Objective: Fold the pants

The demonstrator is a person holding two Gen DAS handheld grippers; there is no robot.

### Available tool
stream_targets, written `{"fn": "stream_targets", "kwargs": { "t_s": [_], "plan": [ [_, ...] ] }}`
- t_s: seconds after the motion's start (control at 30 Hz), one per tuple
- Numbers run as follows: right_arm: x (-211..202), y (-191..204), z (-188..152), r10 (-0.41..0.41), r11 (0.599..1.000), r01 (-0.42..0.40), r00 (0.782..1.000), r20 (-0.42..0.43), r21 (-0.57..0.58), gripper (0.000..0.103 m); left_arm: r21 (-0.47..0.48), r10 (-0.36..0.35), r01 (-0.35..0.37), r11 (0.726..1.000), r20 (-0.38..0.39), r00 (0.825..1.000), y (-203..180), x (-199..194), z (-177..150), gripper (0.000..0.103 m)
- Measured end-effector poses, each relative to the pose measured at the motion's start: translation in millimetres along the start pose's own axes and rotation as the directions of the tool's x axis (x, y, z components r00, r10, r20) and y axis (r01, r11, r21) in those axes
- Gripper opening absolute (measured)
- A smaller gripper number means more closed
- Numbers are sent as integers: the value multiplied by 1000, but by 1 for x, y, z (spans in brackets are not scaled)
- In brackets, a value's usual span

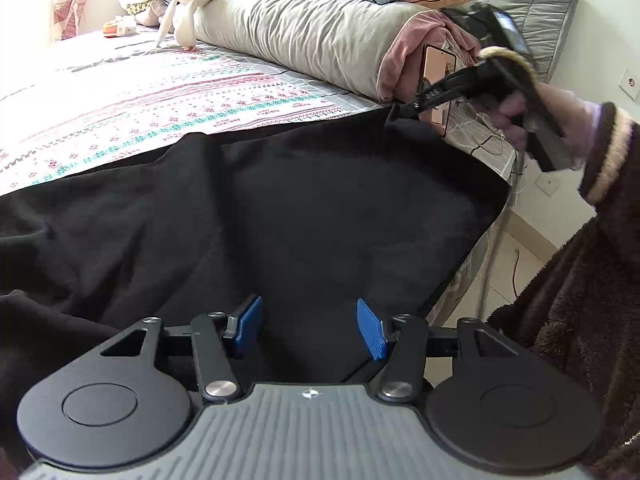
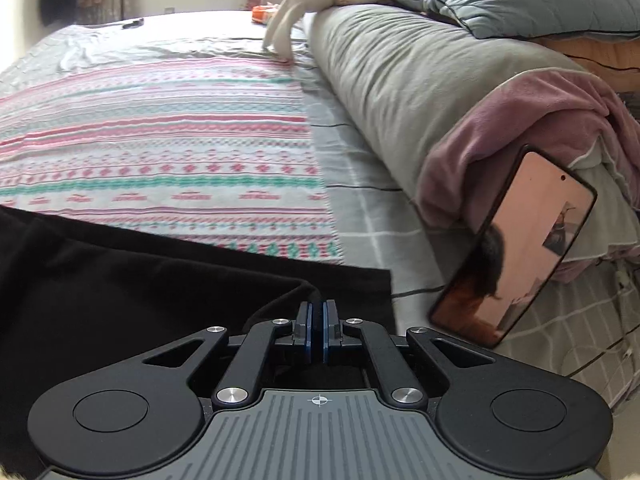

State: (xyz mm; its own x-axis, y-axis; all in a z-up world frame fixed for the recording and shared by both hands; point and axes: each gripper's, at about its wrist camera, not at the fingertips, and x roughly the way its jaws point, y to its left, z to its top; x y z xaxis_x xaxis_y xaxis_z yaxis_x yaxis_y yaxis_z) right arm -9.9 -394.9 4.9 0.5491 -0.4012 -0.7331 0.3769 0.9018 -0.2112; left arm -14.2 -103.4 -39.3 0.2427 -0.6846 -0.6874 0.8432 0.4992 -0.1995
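Observation:
Black pants (image 1: 280, 208) lie spread over the near part of the bed, reaching its right edge. My left gripper (image 1: 310, 328) is open, its blue pads apart just above the pants' near edge, holding nothing. My right gripper (image 1: 400, 111) shows in the left wrist view at the pants' far right corner, pinching the cloth. In the right wrist view the right gripper (image 2: 317, 316) is shut, with a fold of the black pants (image 2: 160, 280) between its blue pads.
A patterned bedsheet (image 1: 160, 96) covers the bed. A rolled grey and pink duvet (image 1: 320, 36) lies along the back with pillows and a plush rabbit (image 1: 188, 4). A phone (image 2: 516, 240) leans against the duvet, right of the pants' corner. The bed edge drops to the floor at right.

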Motion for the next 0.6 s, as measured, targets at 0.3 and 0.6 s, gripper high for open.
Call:
{"fn": "stream_targets", "kwargs": {
  "t_s": [0.3, 0.6],
  "plan": [
    [55, -9, 7, -119, 991, 119, 993, -4, -64, 2, 7, -24, 24, 1000, 15, 1000, -7, 9, 6, 71],
    [65, -13, 14, -129, 992, 129, 992, 18, -6, 4, 14, -29, 29, 999, 6, 1000, -12, 15, 8, 71]
  ]
}}
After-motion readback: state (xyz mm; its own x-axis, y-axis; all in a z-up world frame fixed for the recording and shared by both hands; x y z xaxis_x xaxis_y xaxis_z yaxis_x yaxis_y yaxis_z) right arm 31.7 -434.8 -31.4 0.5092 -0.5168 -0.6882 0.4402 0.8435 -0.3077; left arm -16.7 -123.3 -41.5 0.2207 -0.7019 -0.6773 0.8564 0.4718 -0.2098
